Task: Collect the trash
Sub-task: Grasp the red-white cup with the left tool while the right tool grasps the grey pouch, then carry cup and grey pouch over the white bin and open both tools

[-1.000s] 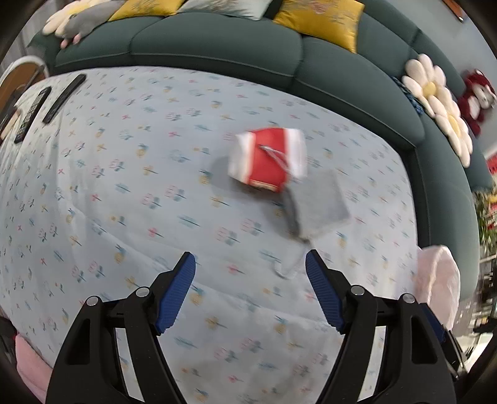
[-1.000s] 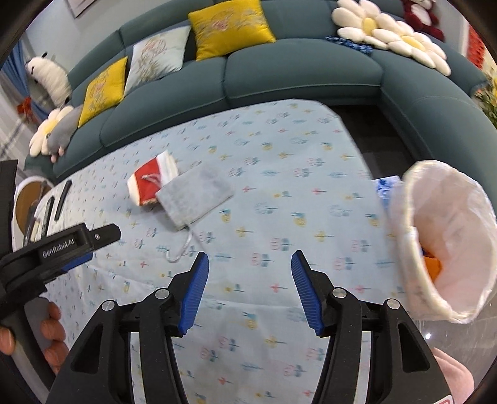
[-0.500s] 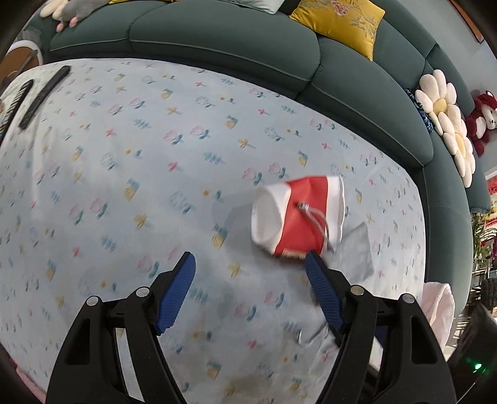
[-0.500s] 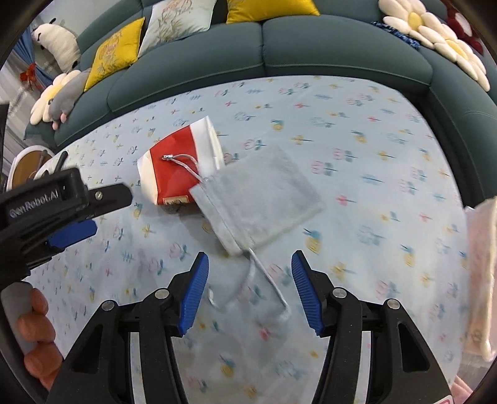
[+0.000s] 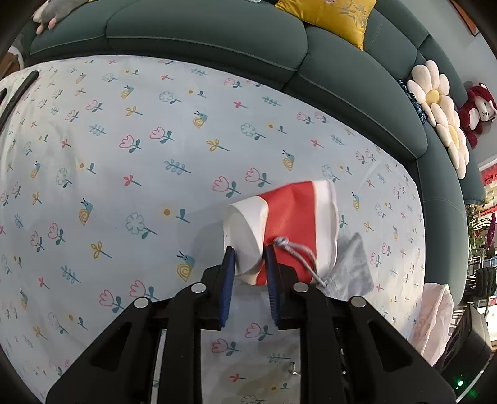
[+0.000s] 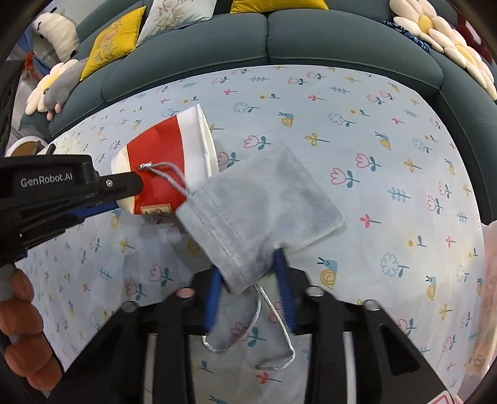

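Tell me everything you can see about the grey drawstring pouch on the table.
The grey drawstring pouch is a flat, soft, velvety-looking bag with a stitched hem near its mouth and silver cords. It lies on the flowered tablecloth. One cord, knotted at its end, lies over the red and white paper cup, which the pouch touches; another loops loose below. The right gripper is closing on its mouth corner, fabric bunched between the blue pads.

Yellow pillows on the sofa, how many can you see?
3, all in the right wrist view: one yellow pillow leaning at the sofa's left end, one at the top middle edge, and a partly hidden third below the first. More may be out of frame.
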